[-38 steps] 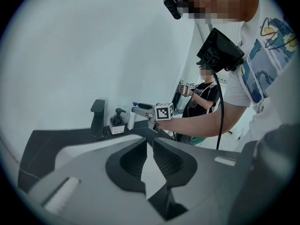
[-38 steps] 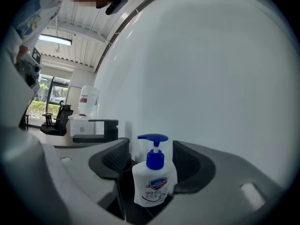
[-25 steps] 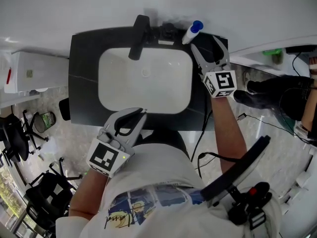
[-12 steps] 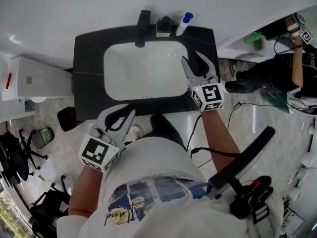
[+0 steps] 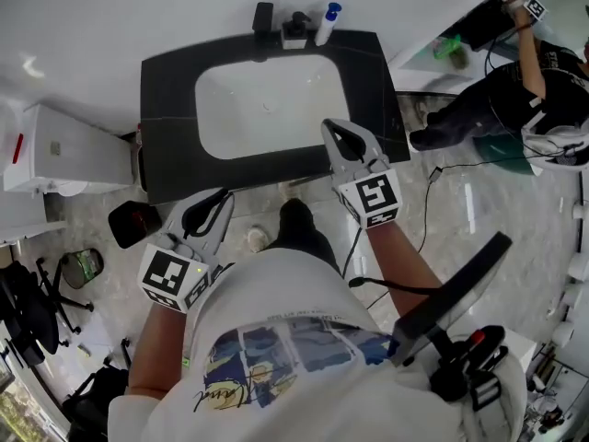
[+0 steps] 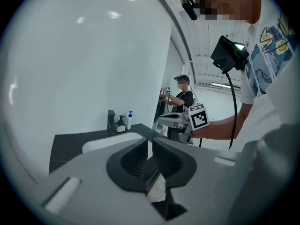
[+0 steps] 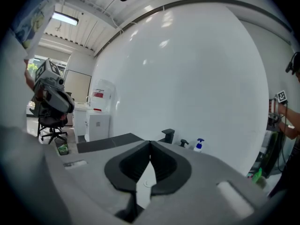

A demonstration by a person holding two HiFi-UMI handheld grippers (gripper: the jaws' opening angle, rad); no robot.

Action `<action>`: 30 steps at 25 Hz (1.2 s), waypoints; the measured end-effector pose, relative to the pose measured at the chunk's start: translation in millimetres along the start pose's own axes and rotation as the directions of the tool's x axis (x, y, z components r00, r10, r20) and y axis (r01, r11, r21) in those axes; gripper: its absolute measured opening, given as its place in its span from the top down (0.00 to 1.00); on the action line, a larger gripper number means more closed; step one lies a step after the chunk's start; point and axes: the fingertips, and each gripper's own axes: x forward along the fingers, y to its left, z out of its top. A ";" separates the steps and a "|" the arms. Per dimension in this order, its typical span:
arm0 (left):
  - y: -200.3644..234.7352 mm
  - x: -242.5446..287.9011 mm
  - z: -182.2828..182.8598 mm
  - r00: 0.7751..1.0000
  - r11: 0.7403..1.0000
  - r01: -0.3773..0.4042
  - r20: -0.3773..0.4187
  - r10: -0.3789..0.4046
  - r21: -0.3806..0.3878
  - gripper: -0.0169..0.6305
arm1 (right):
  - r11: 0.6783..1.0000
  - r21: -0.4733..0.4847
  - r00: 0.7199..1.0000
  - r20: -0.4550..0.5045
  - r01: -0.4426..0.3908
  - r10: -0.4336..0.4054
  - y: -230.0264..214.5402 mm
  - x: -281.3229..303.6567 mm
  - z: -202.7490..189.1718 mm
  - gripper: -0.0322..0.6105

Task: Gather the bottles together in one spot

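A white bottle with a blue cap (image 5: pixel 325 24) stands upright at the back of the black counter (image 5: pixel 166 90), right beside a small black pump bottle (image 5: pixel 295 28) and the black faucet (image 5: pixel 263 17). Both bottles also show far off in the left gripper view (image 6: pixel 129 120) and the right gripper view (image 7: pixel 199 145). My right gripper (image 5: pixel 331 129) hovers over the counter's front right corner, shut and empty. My left gripper (image 5: pixel 221 199) hangs below the counter's front edge, its jaws together with nothing between them. A green bottle (image 5: pixel 448 46) sits on a ledge to the right.
The white basin (image 5: pixel 267 104) fills the counter's middle. A white cabinet (image 5: pixel 64 150) stands to the left, with a dark bin (image 5: pixel 133 221) and office chairs (image 5: pixel 28 274) on the floor. Another person (image 5: pixel 525 63) works at the right. Cables (image 5: pixel 433 201) trail across the floor.
My right gripper drew back from the blue-capped bottle towards the counter's front and its jaws went from open to shut. The left gripper dropped back too. The bottles stayed by the faucet.
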 end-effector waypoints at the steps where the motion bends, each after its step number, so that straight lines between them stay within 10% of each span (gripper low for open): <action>1: -1.6 -4.5 -2.2 1.000 1.000 0.001 0.004 -0.001 0.001 0.92 | 1.000 0.003 1.000 -0.005 -0.006 0.006 8.5 -6.2 1.2 0.95; 30: -24.5 -36.6 -9.8 0.999 0.999 0.043 0.027 -0.044 0.025 0.97 | 0.991 -0.020 0.990 -0.052 -0.129 0.128 107.9 -73.5 29.8 0.95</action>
